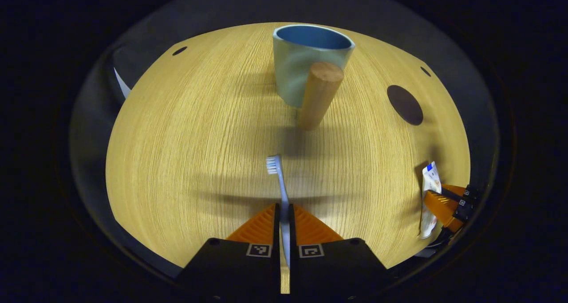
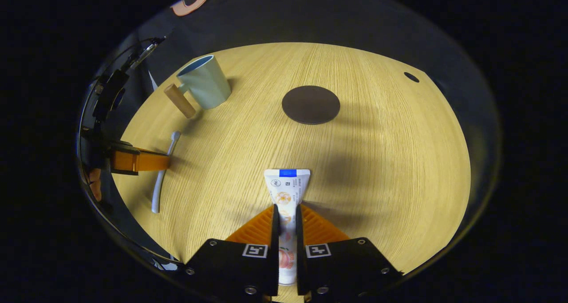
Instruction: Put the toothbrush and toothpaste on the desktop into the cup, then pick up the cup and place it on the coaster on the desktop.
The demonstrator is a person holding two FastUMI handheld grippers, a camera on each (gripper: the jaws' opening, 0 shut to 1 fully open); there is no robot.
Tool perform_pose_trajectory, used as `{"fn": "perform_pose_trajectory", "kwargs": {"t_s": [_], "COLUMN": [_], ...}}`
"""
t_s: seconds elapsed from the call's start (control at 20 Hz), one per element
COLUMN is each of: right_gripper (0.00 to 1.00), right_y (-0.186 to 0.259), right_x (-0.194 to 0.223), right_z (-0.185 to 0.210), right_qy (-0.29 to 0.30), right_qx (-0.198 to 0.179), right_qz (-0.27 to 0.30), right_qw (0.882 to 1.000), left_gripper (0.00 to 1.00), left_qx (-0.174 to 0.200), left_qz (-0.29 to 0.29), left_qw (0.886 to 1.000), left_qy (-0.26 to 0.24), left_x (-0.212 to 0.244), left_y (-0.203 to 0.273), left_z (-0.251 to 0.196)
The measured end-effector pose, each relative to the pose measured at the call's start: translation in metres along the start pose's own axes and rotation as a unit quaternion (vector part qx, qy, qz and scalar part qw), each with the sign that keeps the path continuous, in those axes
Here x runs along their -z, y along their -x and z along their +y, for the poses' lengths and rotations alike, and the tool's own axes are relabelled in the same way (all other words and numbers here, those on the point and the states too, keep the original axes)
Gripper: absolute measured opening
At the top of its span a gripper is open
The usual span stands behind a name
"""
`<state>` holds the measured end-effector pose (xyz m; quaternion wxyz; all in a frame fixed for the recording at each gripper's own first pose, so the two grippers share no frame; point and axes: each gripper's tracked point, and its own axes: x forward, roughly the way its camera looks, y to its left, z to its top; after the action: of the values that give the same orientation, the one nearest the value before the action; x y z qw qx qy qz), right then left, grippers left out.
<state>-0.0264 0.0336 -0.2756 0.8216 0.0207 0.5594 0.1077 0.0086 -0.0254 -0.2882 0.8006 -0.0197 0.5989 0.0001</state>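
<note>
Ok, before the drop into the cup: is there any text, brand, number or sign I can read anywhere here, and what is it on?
None can be read.
Toothpaste: small print and a round logo under a blue band, too small to read.
Left tool: square coded markers, patterns only, no words.
Right tool: the same kind of markers.
Cup, toothbrush, coaster: no marks.

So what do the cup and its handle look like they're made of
The cup looks like glazed ceramic, maybe matte plastic: smooth pale green outside, blue inside, soft sheen. Its handle looks like unfinished wood: a tan cylinder with faint grain on its flat end.
</note>
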Motion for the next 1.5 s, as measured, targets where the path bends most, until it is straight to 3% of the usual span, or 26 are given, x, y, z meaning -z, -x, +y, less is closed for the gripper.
{"fn": "perform_pose_trajectory", "kwargs": {"t_s": [0.55,0.9,1.5], "right_gripper": [0.16,0.16,0.16], "right_y": [0.009,0.016,0.041], "right_x": [-0.004,-0.012,-0.040], "right_z": [0.006,0.006,0.010], "right_qy": [0.004,0.040,0.016], "right_qx": [-0.010,0.001,-0.019], "right_qz": [-0.033,-0.069,-0.147], "right_qw": [0.999,0.997,0.989], "left_gripper": [0.06,0.06,0.06], "left_qx": [0.015,0.031,0.046], "left_qz": [-0.047,-0.087,-0.204], "left_qw": [0.999,0.996,0.977], "left_qy": [-0.003,-0.014,-0.046], "left_x": [-0.025,-0.039,-0.082], "left_y": [0.000,0.006,0.021], "left_z": [0.010,0.011,0.008]}}
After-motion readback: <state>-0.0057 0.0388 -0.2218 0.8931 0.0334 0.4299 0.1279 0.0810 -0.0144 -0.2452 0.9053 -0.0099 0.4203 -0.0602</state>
